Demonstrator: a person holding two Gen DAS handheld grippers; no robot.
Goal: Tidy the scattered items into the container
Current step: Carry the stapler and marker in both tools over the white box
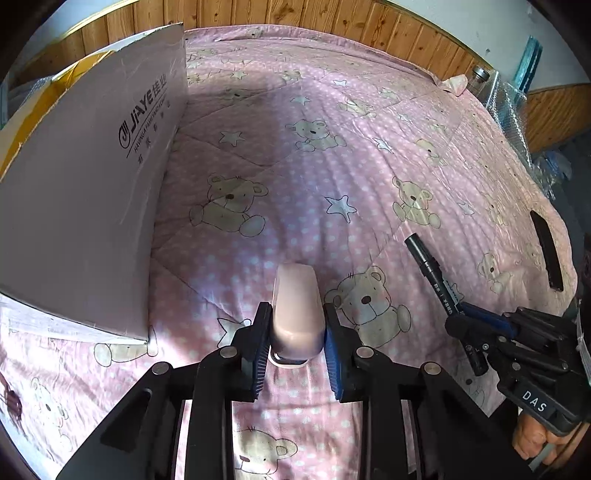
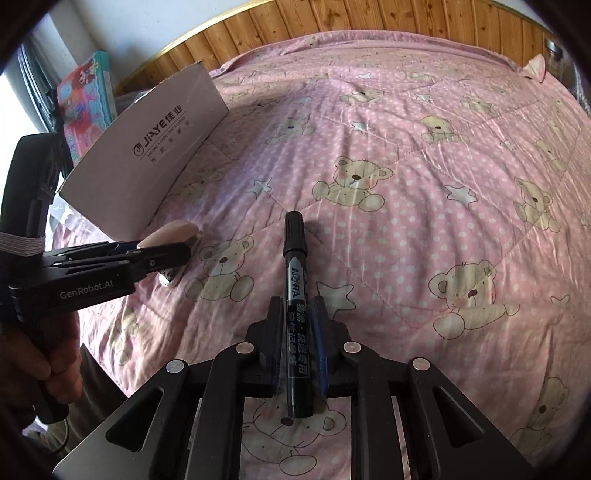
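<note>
A pink stapler with a metal underside is clamped between the blue pads of my left gripper, just above the pink bear-print bedspread. The side view shows the same stapler in the left gripper, close to the near corner of the cardboard box. That open box, printed with a logo, stands to the left. My right gripper is shut on a black marker that points forward, cap away. Marker and right gripper appear at the right.
A flat black item lies near the bed's right edge. A wooden headboard runs along the back. A glass jar and bubble wrap sit past the far right corner. A colourful toy box stands behind the cardboard box. Hands hold both grippers.
</note>
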